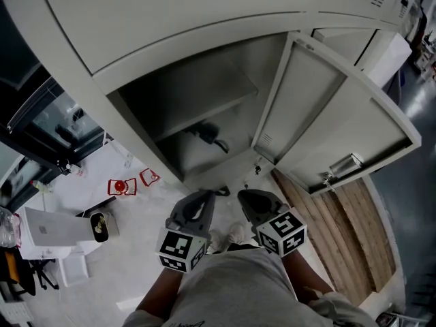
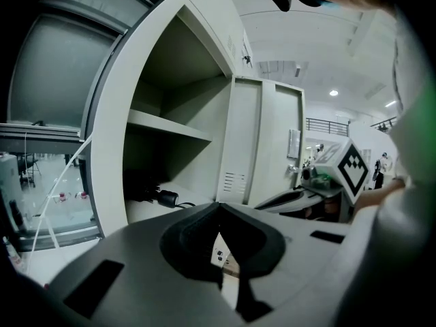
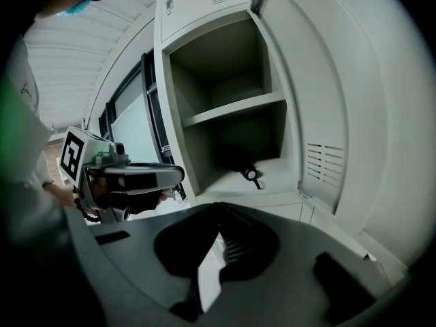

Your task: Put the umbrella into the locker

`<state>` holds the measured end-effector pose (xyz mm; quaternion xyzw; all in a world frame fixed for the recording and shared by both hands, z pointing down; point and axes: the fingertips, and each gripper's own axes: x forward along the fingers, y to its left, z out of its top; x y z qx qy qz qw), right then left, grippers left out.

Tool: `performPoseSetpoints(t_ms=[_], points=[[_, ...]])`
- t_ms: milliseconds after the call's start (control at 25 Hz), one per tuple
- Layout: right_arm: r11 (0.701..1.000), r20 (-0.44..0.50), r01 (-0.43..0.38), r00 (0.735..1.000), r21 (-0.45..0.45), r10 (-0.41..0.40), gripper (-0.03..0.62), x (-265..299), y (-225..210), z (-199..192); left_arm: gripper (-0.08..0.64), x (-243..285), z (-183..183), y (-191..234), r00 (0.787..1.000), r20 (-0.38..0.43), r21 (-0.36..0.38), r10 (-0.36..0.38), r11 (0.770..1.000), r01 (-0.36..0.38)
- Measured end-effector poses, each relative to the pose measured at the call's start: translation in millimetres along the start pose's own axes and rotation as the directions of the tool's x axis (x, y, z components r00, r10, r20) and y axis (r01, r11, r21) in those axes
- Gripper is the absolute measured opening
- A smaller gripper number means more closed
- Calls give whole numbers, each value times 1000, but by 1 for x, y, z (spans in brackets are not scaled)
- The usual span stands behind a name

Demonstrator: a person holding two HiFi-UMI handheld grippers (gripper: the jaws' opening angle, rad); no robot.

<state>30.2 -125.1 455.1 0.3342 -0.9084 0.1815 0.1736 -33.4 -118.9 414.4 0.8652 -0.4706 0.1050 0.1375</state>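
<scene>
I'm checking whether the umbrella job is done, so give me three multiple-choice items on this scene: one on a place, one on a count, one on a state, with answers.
1. Where does the umbrella lie?
A) under the shelf, on the bottom of the locker
B) on the room floor outside
C) between a gripper's fingers

2. How many shelves are inside the locker?
A) none
B) three
C) one

3. The locker door is:
A) shut
B) swung open
C) taken off

Answers: 1 A, the dark umbrella lies below the shelf; 2 C, a single board crosses the inside; 3 B, the door stands out on its hinges.
</scene>
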Motion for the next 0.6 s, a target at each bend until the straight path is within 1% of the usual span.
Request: performPoseSetpoints(t_ms=[440,600], points=[[1000,-11,-18,1000,1,18,28,3,3,-3,14,1,-3,-7,1000,-14,12,-10,1000,10],[1000,-33,-23,999,0,23,28,4,3,-7,14,1,-3,-5,1000,-15,10,-8,1000,9]])
